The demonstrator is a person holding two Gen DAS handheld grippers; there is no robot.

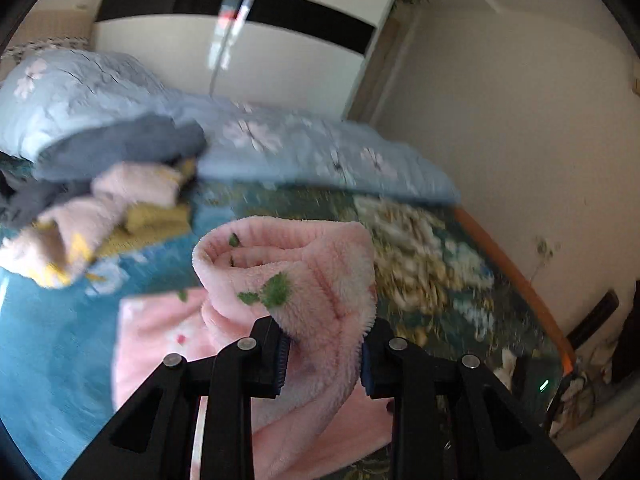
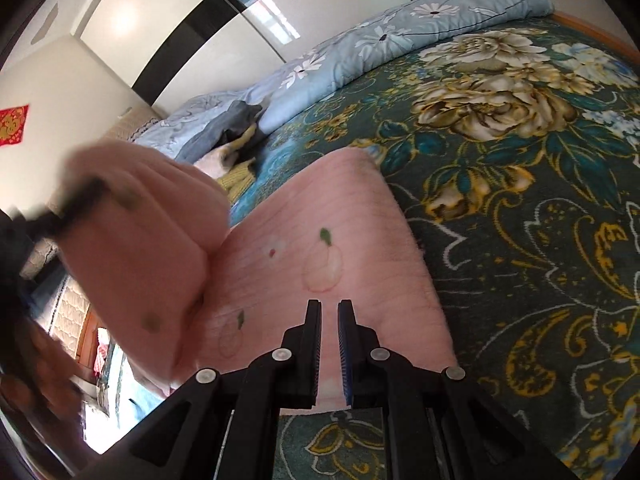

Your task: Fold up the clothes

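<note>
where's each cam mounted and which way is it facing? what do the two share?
Left wrist: on the left gripper, looking along its fingers across the bed toward the wardrobe; its jaws are clamped on a raised fold of the pink fleece garment.
Right wrist: on the right gripper, angled down over the garment lying flat; its jaws are nearly shut, nothing visibly between them.
Shared: garment, floral bedspread, blue quilt, clothes pile, wardrobe.

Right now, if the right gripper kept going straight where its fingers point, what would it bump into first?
Most likely the pink fleece garment spread flat on the floral bedspread. The right gripper, fingers nearly together and empty, points straight at it, though how far off is hard to judge.
</note>
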